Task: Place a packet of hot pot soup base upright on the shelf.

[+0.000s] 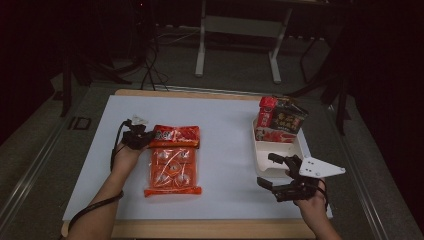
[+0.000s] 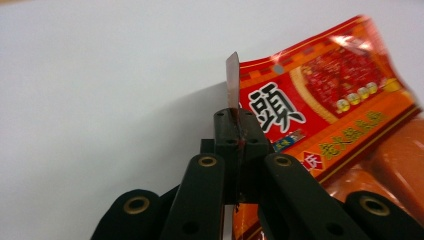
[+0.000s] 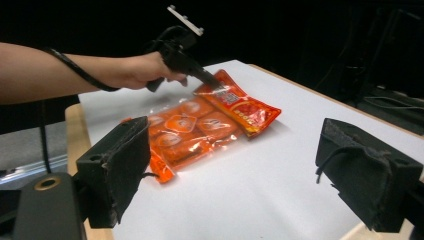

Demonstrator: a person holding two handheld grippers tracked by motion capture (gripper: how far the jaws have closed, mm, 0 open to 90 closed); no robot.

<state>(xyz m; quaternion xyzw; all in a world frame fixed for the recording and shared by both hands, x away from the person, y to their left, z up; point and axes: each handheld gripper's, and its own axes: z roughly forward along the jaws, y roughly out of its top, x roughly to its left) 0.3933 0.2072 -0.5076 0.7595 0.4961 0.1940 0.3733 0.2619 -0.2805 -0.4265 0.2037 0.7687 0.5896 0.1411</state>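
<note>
High view: we are logging a sausage pack at left centre on the white table | left gripper jaws are pinching its header edge, lifting begun | right gripper jaws are standing spread, idle, lower right | white tray is already holding a boxed snack | transfer to tray is pending, we are judging.

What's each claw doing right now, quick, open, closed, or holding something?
Left claw: closed on the edge of the orange snack bag.
Right claw: open, holding nothing, over the white table.
</note>
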